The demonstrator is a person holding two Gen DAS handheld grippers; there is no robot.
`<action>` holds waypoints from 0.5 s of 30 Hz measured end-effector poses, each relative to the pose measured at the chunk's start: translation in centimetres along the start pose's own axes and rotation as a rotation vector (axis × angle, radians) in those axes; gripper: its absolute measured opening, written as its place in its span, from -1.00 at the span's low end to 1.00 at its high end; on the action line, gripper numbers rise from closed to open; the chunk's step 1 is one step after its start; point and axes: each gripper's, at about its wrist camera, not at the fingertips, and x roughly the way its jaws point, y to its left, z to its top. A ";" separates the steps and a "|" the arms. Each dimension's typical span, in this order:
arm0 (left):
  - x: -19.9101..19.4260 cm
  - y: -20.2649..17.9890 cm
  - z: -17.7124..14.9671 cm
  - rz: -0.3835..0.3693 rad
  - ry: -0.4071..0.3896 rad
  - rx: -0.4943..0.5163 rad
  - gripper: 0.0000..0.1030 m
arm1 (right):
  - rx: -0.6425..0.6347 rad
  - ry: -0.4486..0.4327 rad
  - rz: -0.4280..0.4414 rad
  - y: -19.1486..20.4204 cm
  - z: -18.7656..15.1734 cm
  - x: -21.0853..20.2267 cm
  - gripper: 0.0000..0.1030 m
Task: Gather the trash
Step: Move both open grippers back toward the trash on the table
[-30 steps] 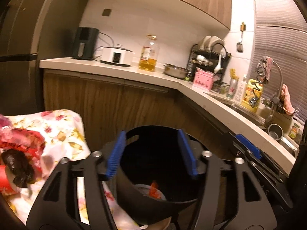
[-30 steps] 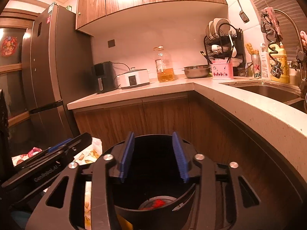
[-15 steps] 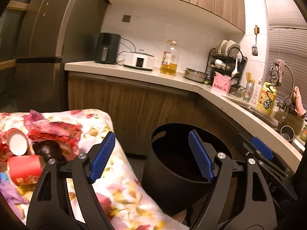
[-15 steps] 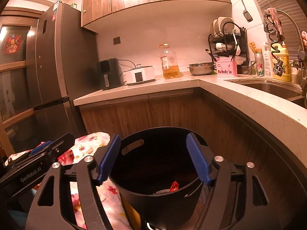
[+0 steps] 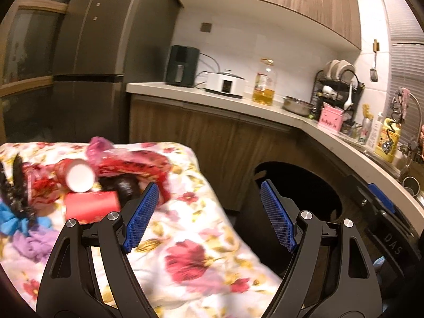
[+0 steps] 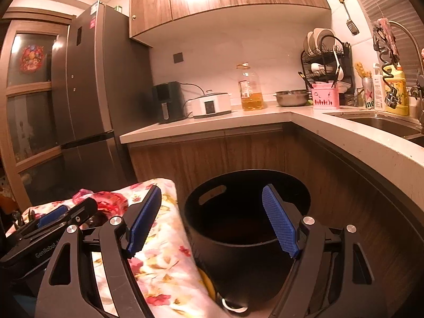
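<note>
Between drops: left gripper (image 5: 209, 214) and right gripper (image 6: 212, 221) just spread wide, empty. Next, reaching for red cup (image 5: 91, 206) lower left, carrying to bin (image 6: 246, 212).

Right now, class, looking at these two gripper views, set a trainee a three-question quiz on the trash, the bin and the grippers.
1. True or false: the left gripper holds a red cup.
2. Where does the bin stand? A) on the counter B) on the floor beside the floral cloth C) in the sink
3. Fill in: the cup showing its white inside lies on the ____.

Key: 1 false, both grippers are open and empty, including the right gripper. 2 B. 3 cloth.
</note>
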 end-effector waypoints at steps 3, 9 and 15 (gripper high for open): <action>-1.0 1.3 -0.3 0.036 -0.005 -0.009 0.51 | -0.003 0.004 0.022 1.0 -0.4 -0.5 0.49; -3.3 5.1 -1.5 0.126 -0.012 -0.036 0.51 | -0.014 0.019 0.071 3.4 -1.4 -1.1 0.49; -5.7 9.8 -2.5 0.233 -0.020 -0.074 0.51 | -0.034 0.040 0.134 6.5 -2.5 -1.5 0.49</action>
